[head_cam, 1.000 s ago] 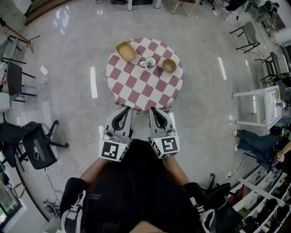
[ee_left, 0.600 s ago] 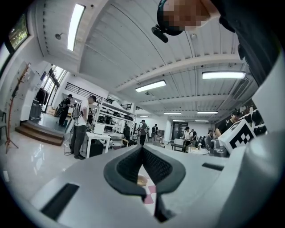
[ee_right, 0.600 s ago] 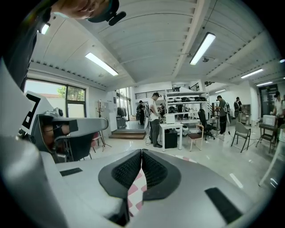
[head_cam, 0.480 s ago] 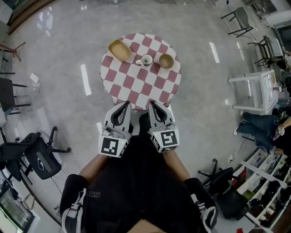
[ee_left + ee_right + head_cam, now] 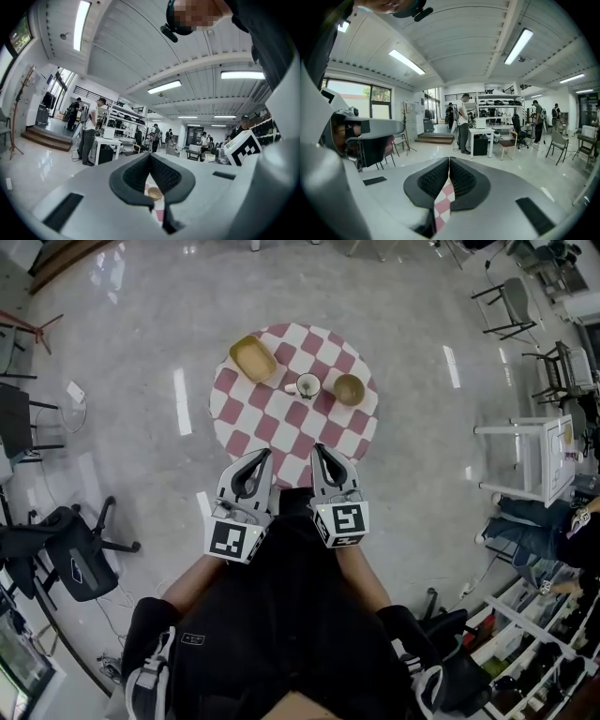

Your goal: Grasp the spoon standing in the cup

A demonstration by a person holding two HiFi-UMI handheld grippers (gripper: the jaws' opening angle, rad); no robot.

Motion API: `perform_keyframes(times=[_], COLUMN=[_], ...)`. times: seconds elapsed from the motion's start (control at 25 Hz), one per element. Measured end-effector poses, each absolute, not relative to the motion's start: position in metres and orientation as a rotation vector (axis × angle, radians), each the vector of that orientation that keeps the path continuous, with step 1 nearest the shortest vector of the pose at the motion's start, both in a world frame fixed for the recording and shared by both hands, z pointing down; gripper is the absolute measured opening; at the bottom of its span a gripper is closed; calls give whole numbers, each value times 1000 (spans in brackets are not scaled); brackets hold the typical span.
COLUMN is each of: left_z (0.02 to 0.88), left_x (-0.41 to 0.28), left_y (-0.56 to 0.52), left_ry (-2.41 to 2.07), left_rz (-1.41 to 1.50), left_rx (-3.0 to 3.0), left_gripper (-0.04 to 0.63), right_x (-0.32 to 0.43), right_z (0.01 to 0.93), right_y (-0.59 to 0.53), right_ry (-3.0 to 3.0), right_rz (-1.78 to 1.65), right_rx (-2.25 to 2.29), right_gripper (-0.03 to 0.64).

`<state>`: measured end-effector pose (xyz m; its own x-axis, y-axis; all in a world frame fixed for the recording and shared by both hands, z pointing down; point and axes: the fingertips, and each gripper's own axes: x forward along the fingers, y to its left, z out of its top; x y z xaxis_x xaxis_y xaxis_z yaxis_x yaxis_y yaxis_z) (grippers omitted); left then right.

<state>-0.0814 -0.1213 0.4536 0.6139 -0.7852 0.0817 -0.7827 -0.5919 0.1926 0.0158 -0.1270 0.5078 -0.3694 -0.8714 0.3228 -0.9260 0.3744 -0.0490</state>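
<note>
A white cup [image 5: 307,385] with a spoon standing in it sits near the far middle of a small round table [image 5: 281,423] with a red-and-white checked cloth. My left gripper [image 5: 258,456] and right gripper [image 5: 319,451] hang side by side at the table's near edge, well short of the cup. Both are shut with nothing between the jaws. In the left gripper view the jaw tips meet at the left gripper [image 5: 150,154], and a small tan bowl [image 5: 153,192] shows through the gap below. The right gripper [image 5: 449,160] also has its tips touching, with checked cloth [image 5: 443,201] behind.
A tan rectangular dish [image 5: 253,358] lies at the table's far left and a round tan bowl [image 5: 349,388] right of the cup. A black office chair [image 5: 80,563] stands at left, a white shelf unit [image 5: 536,460] at right. People stand in the background.
The view has shifted a little; the table sits slightly lower and nearer to the grippers than half a second ago. Both grippers stay shut, held close to the body.
</note>
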Motion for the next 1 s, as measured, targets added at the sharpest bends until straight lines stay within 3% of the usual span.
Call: perform_keyframes(times=[0.6,0.88,1.0], left_z=[462,465,469], left_x=[-46,-48,-50], left_y=[-212,-230,-235], left_ry=[-1350,-1391,-1408], left_rz=[37,41,51], left_rx=[2542,2502,2487], left_gripper=[9,9,9], right_x=[47,49,49], right_z=[620,691,721], right_y=[-231,-249,-254], right_ry=[-2229,-1985,-1906], right_rz=[409,113,23], right_rx=[1240,935,820], right_gripper=[32,37,106])
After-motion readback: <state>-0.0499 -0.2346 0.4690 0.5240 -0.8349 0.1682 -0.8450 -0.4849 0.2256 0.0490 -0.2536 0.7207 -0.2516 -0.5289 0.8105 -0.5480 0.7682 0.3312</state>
